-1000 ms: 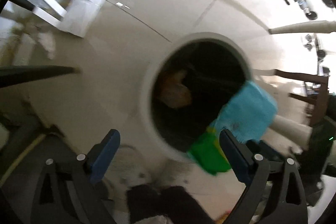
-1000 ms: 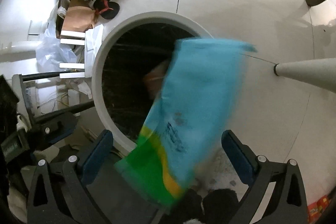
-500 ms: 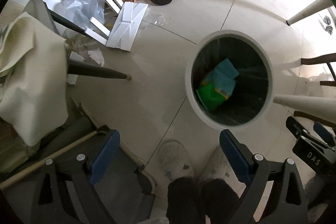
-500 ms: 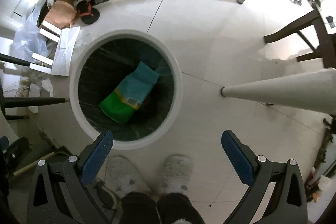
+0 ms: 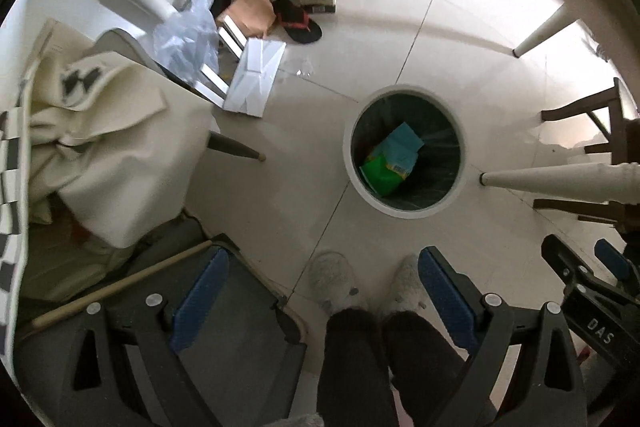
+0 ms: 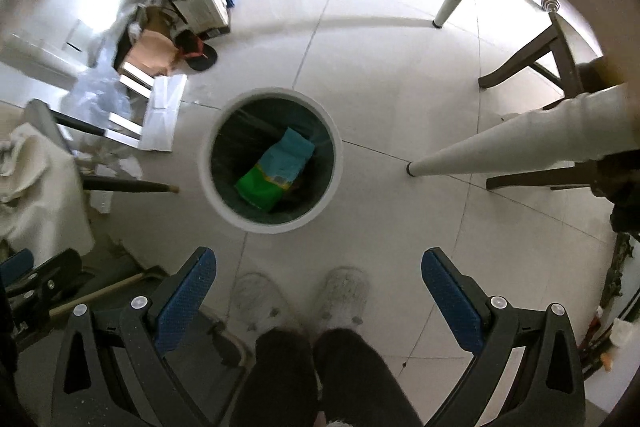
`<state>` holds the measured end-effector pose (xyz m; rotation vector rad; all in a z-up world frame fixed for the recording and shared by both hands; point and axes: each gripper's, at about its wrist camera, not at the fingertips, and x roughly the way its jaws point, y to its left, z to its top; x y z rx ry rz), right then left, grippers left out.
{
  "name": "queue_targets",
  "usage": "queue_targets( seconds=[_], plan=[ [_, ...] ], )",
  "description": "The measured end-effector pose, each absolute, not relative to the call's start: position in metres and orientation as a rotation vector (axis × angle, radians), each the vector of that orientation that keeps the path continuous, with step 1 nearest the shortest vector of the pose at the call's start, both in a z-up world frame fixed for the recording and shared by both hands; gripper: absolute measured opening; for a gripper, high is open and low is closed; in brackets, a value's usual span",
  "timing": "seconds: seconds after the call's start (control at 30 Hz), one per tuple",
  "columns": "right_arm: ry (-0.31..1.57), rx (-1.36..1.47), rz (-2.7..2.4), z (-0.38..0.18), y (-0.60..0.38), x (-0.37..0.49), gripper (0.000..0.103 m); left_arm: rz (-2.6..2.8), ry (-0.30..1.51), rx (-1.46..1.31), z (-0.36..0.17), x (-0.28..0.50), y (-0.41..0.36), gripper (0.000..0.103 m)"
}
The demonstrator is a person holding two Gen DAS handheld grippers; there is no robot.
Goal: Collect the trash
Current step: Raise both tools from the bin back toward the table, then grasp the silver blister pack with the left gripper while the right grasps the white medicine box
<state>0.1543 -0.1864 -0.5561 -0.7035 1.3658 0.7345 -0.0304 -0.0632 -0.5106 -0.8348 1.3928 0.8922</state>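
The left gripper and right gripper both gape wide, empty. The crumpled blue-and-green plastic packet lies inside the round white-rimmed bin.

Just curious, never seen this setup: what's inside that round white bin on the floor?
Inside the bin lies a blue-and-green packet on a dark liner. Whatever is beneath the packet is covered.

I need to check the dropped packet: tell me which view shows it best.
Right wrist view: the blue-and-green packet lies near frame centre inside the white bin, larger. Left wrist view shows the same packet smaller, off to the right.
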Motion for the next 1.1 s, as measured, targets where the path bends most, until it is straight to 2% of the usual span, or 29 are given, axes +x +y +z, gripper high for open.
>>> queue_targets(
  seconds=[0.4,0.53,0.6,0.67,0.87,1.0,1.03,1.07,1.1],
  plan=[
    [1.365,-0.638,0.774,-0.361,-0.204,0.139,0.103,0.866,1.326,-0.794,-0.345,-0.044,-0.074,0.097],
    [1.398,-0.546,0.758,-0.303,-0.201,0.153,0.103,0.836,1.279,-0.752,-0.299,-0.03,-0.068,0.097],
    [1.394,-0.475,0.744,-0.274,-0.197,0.171,0.103,0.838,1.244,-0.718,-0.282,-0.014,-0.06,0.103],
    [1.387,-0.403,0.719,-0.253,-0.191,0.194,0.103,0.842,1.218,-0.695,-0.268,0.009,-0.046,0.103],
    [1.367,-0.327,0.633,-0.234,-0.164,0.29,0.103,0.831,1.227,-0.62,-0.259,0.092,-0.01,0.103],
    [1.377,-0.348,0.57,-0.258,-0.146,0.362,0.103,0.763,1.274,-0.573,-0.274,0.177,0.009,0.103],
    [1.384,-0.355,0.549,-0.266,-0.142,0.382,0.1,0.738,1.295,-0.551,-0.281,0.202,0.014,0.103],
    [1.394,-0.37,0.514,-0.278,-0.139,0.408,0.09,0.72,1.315,-0.537,-0.287,0.222,0.017,0.102],
    [1.408,-0.376,0.498,-0.289,-0.136,0.422,0.085,0.683,1.345,-0.525,-0.299,0.249,0.022,0.102]
  ],
)
